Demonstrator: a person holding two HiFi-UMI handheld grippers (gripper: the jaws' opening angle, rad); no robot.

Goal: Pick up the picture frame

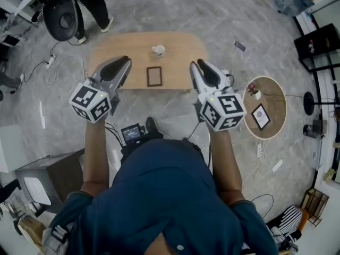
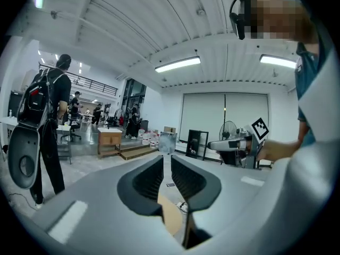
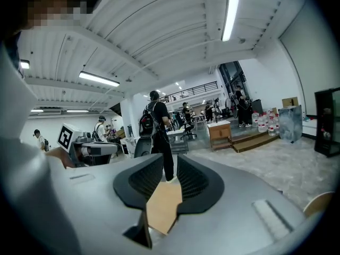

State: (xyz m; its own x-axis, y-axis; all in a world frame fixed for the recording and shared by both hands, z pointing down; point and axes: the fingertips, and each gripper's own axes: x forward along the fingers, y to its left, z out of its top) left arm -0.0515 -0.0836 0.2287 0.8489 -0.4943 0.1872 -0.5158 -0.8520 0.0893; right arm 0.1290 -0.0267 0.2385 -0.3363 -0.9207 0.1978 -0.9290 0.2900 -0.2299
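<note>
Jaws of the left gripper [image 2: 167, 161] stand only a narrow slit apart in the left gripper view. Nothing is held between their ribbed pads [image 2: 149, 178], and only a strip of tan wood and the far room show through the gap. The right gripper [image 3: 170, 161] is the same in the right gripper view: its jaws are parted by a thin gap and grip nothing, with a wedge of tan wood visible below them.

In the head view the picture frame [image 1: 154, 76] lies flat on the wooden table [image 1: 114, 49], near the table's front edge. It sits between the two grippers and touches neither. The left gripper [image 1: 125, 61] is in the air at about 9 o'clock from the frame, and the right gripper [image 1: 197, 64] at about 3 o'clock, both well apart from it. Both point toward 12 o'clock over the table's near edge. A white cup [image 1: 158, 50] stands on the table at 12 o'clock from the frame.

At 3 o'clock from the right gripper is a round side table [image 1: 276, 97] carrying a second small frame [image 1: 261, 116] and a small flower vase [image 1: 254, 91]. At about 10 o'clock from the wooden table a person [image 1: 93, 4] stands beside a dark chair [image 1: 61, 16].
</note>
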